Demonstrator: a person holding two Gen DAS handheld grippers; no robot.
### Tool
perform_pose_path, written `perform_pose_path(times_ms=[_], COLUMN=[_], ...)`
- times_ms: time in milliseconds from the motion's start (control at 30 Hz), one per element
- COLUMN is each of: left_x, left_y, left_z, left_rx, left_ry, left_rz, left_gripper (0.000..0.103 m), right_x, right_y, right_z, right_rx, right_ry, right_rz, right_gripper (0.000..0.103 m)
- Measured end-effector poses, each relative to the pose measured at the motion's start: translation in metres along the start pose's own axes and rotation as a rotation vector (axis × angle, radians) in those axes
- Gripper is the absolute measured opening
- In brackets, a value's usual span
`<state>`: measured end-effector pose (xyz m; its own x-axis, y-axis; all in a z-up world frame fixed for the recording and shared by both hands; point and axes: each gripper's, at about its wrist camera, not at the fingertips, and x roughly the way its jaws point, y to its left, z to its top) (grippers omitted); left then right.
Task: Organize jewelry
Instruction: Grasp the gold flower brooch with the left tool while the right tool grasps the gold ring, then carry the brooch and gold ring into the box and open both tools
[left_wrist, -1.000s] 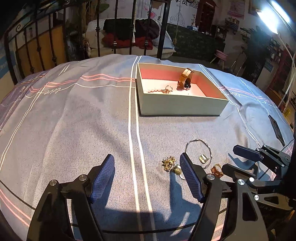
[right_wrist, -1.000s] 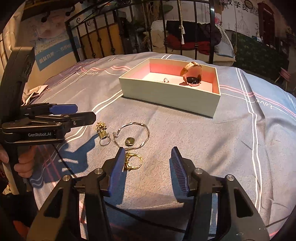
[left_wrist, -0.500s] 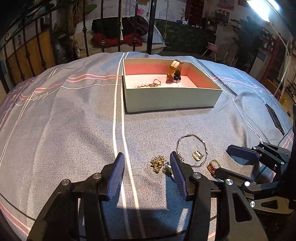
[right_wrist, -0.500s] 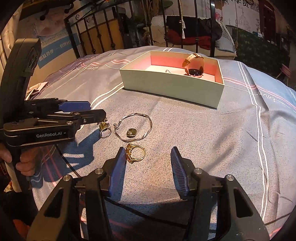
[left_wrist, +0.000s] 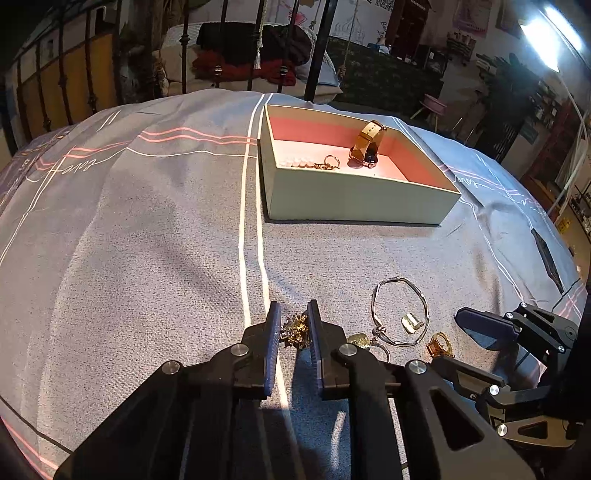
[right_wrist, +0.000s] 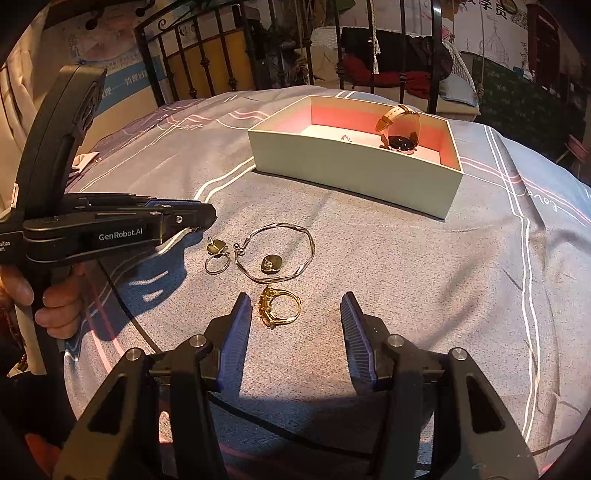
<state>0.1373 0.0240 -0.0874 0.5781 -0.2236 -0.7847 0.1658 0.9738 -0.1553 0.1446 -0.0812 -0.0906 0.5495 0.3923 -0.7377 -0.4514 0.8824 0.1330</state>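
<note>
My left gripper, wide open over the bedspread a second ago, has now narrowed its blue ribbed jaws onto the small spiky gold cluster brooch, which sits pinched between the pads and still appears to rest on the grey striped bedspread. I judge the grasp made but the lift not yet begun. My right gripper stays open, jaws well apart, with the gold ring set with an amber stone lying just inside its left pad, untouched. Beyond lie the thin silver bangle encircling a small square gold pendant, and beside them a gold charm on a thin hoop. Farther off stands the pale green open box with pink lining, already holding a tan-strapped wristwatch and a pearl strand. The brooch's next destination is presumably this box.
</note>
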Motion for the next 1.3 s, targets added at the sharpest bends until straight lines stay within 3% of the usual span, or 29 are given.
perform_pose_path(times_ms=[367,500,1067,1300], left_x=[-0.008,-0.014,-0.023,-0.027], left_y=[0.011,0.011,-0.012,-0.028], left_z=[0.002,0.003,0.011,0.042], left_rx=[-0.079,-0.083,-0.011,0.039], left_ry=[-0.001,-0.013,-0.038,-0.098], left_rz=[-0.032,-0.035,-0.042,-0.044], left_gripper=[0.014,0.014,0.014,0.014], right_x=[0.007,0.007,-0.010,-0.021], right_y=[0.004,0.007,-0.003,-0.021], right_z=[0.003,0.002,0.005,0.035], right_rx=[-0.020,-0.040,-0.008,0.004], right_ry=[0.015,0.016,-0.042,-0.117], right_rz=[0.009,-0.002,-0.012,-0.041], right_gripper=[0.049,0.025,0.025,0.025])
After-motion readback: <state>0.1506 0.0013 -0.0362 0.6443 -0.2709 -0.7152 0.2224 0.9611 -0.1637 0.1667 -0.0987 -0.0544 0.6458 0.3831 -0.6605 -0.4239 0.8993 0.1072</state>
